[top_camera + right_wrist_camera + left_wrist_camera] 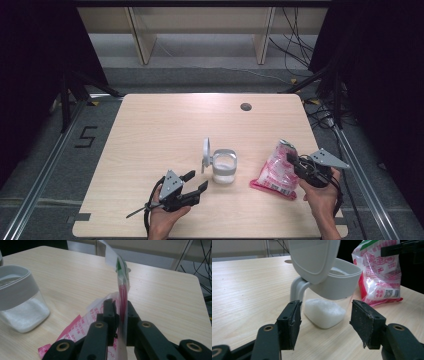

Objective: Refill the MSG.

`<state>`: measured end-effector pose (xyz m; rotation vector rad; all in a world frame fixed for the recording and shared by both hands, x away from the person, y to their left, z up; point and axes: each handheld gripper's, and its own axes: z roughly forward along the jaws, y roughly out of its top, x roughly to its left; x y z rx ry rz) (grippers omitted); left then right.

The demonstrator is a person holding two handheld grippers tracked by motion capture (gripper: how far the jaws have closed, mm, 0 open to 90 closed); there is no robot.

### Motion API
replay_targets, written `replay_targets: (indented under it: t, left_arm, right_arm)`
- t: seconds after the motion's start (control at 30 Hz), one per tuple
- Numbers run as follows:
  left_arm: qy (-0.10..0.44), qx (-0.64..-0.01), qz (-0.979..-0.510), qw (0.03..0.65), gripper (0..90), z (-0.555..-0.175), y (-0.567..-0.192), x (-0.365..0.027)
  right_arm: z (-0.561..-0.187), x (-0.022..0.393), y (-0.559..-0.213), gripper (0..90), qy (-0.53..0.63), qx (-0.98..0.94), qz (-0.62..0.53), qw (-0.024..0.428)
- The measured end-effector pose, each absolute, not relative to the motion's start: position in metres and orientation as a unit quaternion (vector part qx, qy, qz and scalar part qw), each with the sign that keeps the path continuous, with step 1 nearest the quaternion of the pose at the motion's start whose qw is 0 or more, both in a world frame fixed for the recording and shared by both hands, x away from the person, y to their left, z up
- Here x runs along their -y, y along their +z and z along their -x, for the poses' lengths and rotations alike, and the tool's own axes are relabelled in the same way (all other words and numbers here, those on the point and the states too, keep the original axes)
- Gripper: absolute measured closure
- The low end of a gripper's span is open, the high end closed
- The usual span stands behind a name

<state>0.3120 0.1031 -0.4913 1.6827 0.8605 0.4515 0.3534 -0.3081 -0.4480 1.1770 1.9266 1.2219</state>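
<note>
A clear container (224, 169) with a grey rim and an upright flip lid (206, 152) stands at the table's middle front, holding white granules (324, 311). My left gripper (196, 181) lies just left of it and near the front, open, jaws pointed at the container (337, 282) with nothing between them. A pink and white plastic bag (275, 175) leans on the table at the right. My right gripper (121, 312) is shut on the bag's upper edge (122, 282), holding that edge up while the bottom rests on the wood.
The light wooden table (165, 125) has a round grommet hole (246, 106) near its far edge. Beyond it stand pale shelf legs (142, 45). Cables (300, 45) trail on the floor at the right. A "5" marking (86, 136) is on the floor at the left.
</note>
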Motion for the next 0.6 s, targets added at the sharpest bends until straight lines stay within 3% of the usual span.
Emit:
replay_targets:
  t: [0.6]
  left_arm:
    - [0.191,-0.37,-0.721,0.553,43.6,-0.318,-0.488,-0.106]
  right_arm:
    - [-0.352,0.323,-0.458,76.9,0.443,-0.694,-0.495,0.278]
